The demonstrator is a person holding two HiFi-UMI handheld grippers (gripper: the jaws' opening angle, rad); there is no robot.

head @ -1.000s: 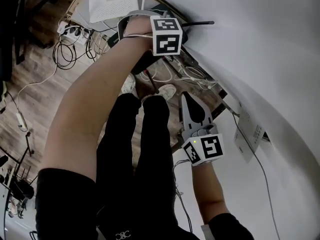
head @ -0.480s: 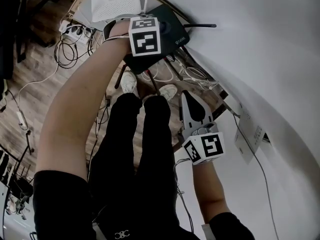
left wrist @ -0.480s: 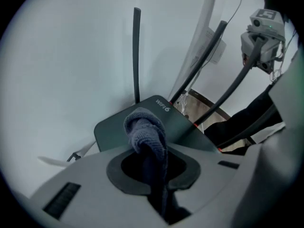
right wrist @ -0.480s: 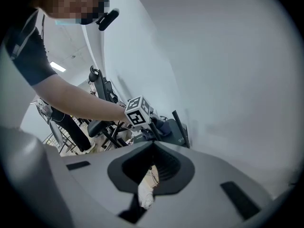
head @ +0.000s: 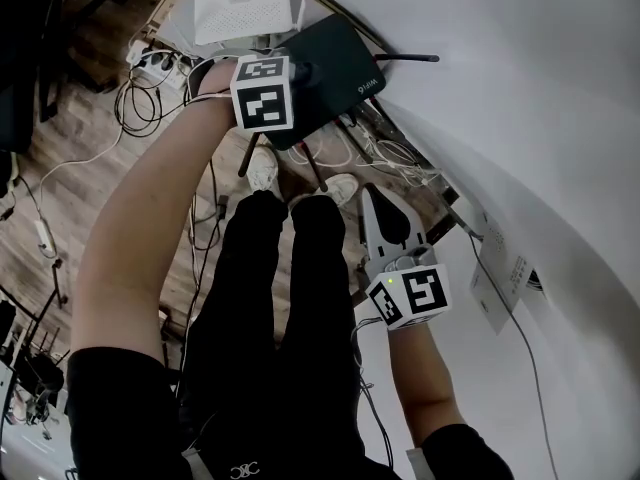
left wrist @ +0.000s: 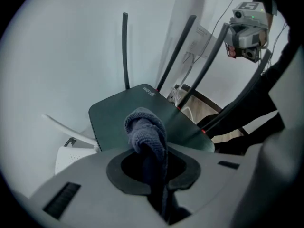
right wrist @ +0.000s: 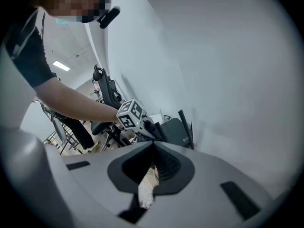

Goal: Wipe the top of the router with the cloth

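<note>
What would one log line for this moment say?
left gripper: shut on cloth | cloth: over router top | right gripper: shut, off router

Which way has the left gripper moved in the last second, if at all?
Yes. In the head view the left gripper moved left across the black router, ending under the white router.

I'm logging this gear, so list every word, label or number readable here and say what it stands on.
Black router: short white print near one edge of its top, too small to read.
Paper sheet on the white table: lines of print, too blurred to read.
White device: no print shows.
</note>
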